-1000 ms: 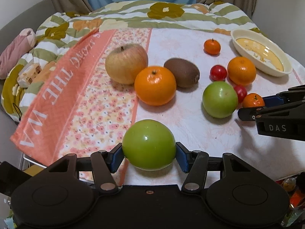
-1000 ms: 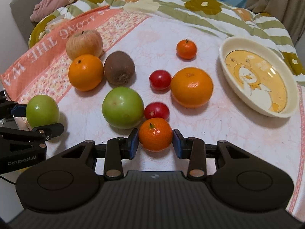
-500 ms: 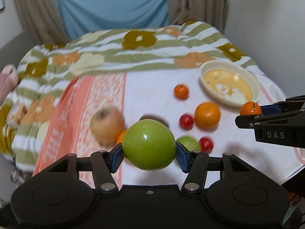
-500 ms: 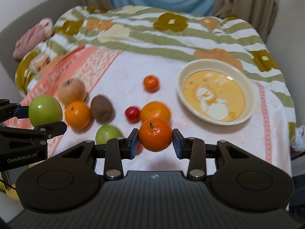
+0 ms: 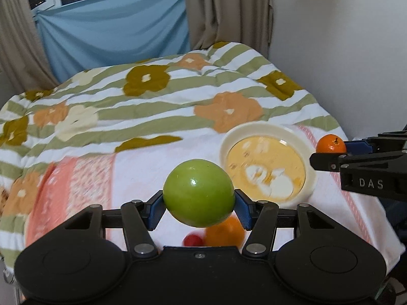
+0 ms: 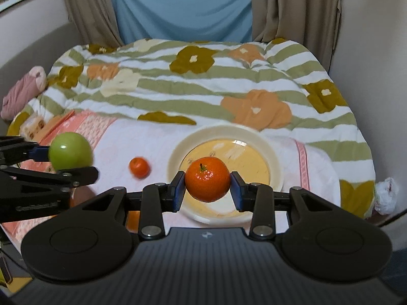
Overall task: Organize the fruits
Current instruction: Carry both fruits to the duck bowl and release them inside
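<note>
My left gripper is shut on a green apple and holds it in the air, left of the cream bowl. It also shows in the right wrist view. My right gripper is shut on a small tangerine, held over the near part of the bowl. The tangerine also shows in the left wrist view. Another small tangerine lies on the cloth left of the bowl. An orange and a red fruit show below the apple.
The fruits lie on a white and pink floral cloth over a striped flowered blanket. A pink bundle lies at the left edge. Curtains and a blue sheet hang behind. A wall is close on the right.
Both grippers have risen off the cloth with their fruits and moved forward and right toward the bowl. The tangerine now hangs over the bowl. Most other fruits have dropped out of view.
</note>
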Motion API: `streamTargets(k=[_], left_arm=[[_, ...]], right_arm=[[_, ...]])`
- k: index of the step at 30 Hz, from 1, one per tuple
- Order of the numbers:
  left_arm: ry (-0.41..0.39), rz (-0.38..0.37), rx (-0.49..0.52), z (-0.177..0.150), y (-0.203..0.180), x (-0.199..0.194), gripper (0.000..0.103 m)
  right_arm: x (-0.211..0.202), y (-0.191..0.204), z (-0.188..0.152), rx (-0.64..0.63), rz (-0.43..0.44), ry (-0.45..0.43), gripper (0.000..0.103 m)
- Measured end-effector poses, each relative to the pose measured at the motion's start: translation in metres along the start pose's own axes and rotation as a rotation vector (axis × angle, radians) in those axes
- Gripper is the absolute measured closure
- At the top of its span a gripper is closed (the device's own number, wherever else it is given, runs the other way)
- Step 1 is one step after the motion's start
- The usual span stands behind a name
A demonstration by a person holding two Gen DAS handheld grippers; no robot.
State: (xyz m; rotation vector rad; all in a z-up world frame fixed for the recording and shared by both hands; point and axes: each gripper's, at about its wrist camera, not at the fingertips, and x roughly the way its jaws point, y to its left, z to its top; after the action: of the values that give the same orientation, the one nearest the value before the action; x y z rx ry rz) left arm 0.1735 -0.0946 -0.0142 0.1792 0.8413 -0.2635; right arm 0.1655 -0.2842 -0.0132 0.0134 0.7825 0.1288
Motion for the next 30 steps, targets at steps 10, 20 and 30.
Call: streamTargets(k=[10, 20, 30], left_arm=[[0.045, -0.042, 0.033, 0.047, -0.045, 0.1, 0.042], [0.102, -0.043, 0.098, 0.059, -0.073, 0.17, 0.042], [0.091, -0.034, 0.118, 0.07, -0.083, 0.182, 0.041]], right_arm=[[0.062, -0.057, 0.019, -0.002, 0.027, 0.042, 0.051], [0.115, -0.091, 0.021, 0.003, 0.024, 0.097, 0.051], [0.134, -0.103, 0.024, 0.015, 0.038, 0.115, 0.051]])
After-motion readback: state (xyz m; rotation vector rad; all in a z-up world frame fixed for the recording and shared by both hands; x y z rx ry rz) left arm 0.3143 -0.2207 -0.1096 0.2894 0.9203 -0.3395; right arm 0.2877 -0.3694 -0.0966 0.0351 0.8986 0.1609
